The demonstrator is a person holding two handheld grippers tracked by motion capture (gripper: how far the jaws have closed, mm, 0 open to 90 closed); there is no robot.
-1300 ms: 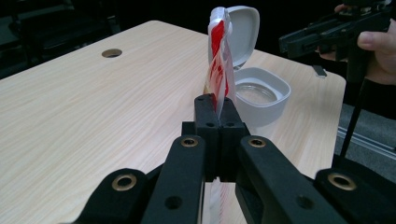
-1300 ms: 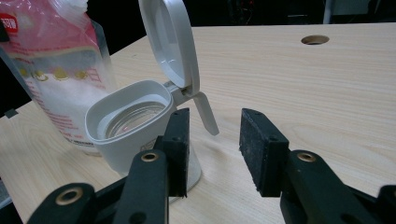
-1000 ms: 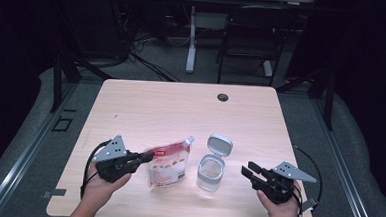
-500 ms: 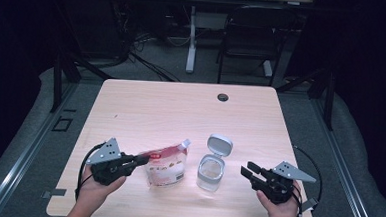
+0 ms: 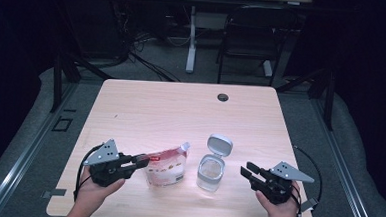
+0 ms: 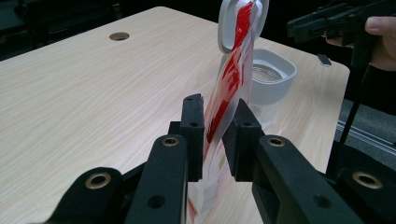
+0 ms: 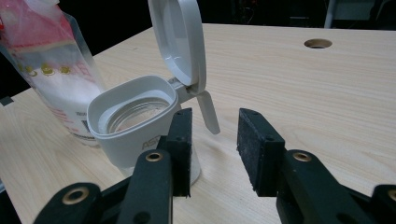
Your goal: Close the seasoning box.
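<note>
Left gripper [image 5: 140, 161]: jaws have just been opening, now slack either side of the pouch [image 5: 167, 166], pads apparently off the film. Pouch is soft glossy plastic, red and white print, standing on the pale wood-grain table [image 5: 180, 113]. Left gripper view shows it edge-on, thin. Just right of it, a clear jar [image 5: 211, 170] with a white rounded-square collar and its hinged lid up; right gripper view looks into its mouth, contents unclear. Right gripper [image 5: 247, 172]: jaws spread and narrowing a little, empty, near the jar.
</note>
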